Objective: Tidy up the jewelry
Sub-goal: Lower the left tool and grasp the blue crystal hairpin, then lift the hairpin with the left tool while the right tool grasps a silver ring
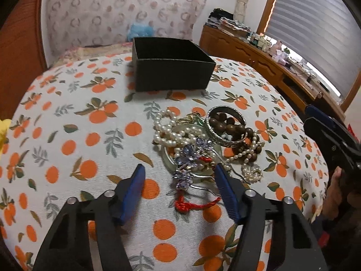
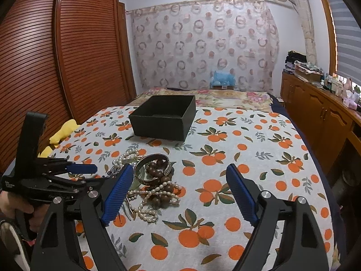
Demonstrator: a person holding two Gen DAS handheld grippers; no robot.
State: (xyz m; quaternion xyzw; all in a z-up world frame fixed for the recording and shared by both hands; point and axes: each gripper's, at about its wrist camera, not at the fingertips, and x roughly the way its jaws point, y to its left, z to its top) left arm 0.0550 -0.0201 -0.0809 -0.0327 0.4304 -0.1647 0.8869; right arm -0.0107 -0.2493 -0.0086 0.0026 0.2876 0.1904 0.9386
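A pile of jewelry lies on the orange-print cloth: a pearl necklace (image 1: 168, 132), a silver bangle (image 1: 225, 126), brown wooden beads (image 1: 227, 122), a purple crystal hairpin (image 1: 188, 160), a red knotted cord (image 1: 191, 204). An open black box (image 1: 171, 67) stands behind the pile. My left gripper (image 1: 179, 169) is open, its blue fingers on either side of the pile's near edge. In the right wrist view the bangle (image 2: 153, 164), beads and pearls (image 2: 158, 194) lie left of centre, the box (image 2: 163, 117) beyond. My right gripper (image 2: 180, 169) is open and empty beside the pile.
The table (image 2: 259, 158) is covered in orange-print cloth. A yellow cloth (image 2: 61, 133) lies at its left edge. A bed lies behind, a wooden wardrobe (image 2: 67, 56) at left, a cluttered wooden dresser (image 2: 327, 103) at right. The left gripper (image 2: 83, 169) shows in the right wrist view.
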